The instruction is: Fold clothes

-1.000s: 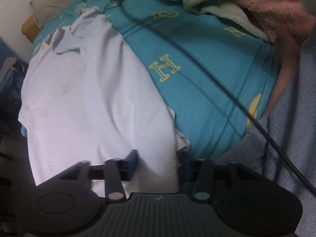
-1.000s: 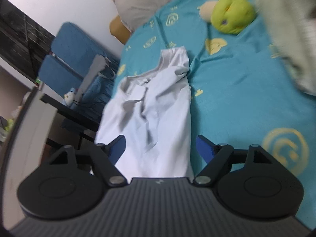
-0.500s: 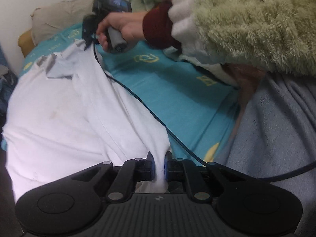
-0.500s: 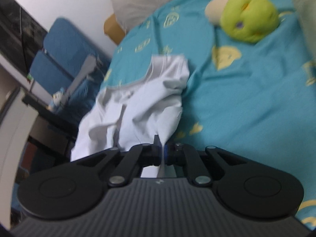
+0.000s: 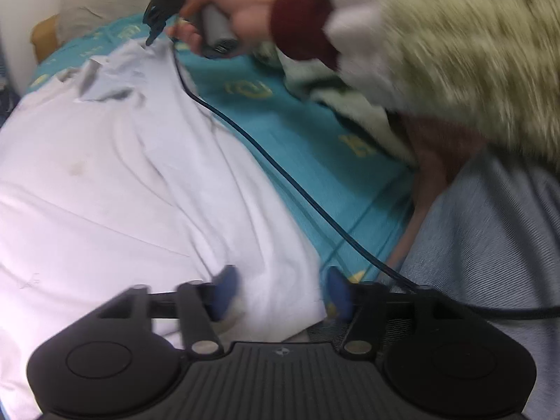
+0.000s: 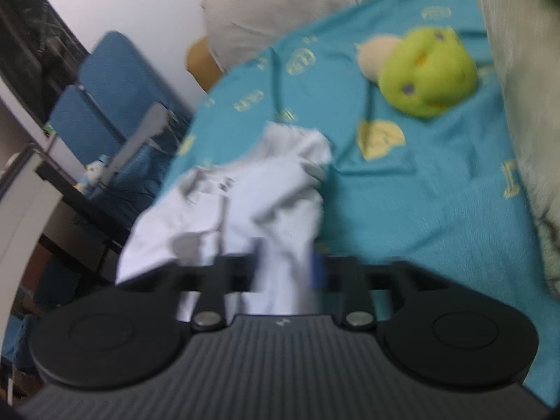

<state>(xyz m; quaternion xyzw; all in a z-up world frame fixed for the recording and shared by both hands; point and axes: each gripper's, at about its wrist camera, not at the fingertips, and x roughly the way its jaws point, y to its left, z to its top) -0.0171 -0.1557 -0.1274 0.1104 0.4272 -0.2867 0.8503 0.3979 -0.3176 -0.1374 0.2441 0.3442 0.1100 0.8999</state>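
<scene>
The shirt [image 5: 133,189], white and rumpled, lies spread on a teal bedsheet [image 5: 315,133], its hem reaching back between the fingers of the left gripper [image 5: 281,292]. Those blue-tipped fingers [image 5: 224,288] stand spread apart, one over the cloth and the other just past the hem's edge, so nothing is pinched. Ahead of them, at the collar end, a hand [image 5: 231,10] in a dark red cuff and shaggy sleeve grips the handle of the right gripper [image 5: 154,33], which points down onto the collar; a black cable [image 5: 280,171] trails from it along the shirt's edge toward the left gripper. The right wrist view, blurred by motion, shows the right gripper [image 6: 285,266] with its fingers parted and a bunched fold of shirt [image 6: 245,203] between them; whether the cloth touches the pads cannot be told. Only this view shows a green plush toy [image 6: 427,73] well ahead and to the right of the fingers, a grey pillow [image 6: 280,10] beyond it, and a blue chair [image 6: 105,98] off to the left beside the bed.
</scene>
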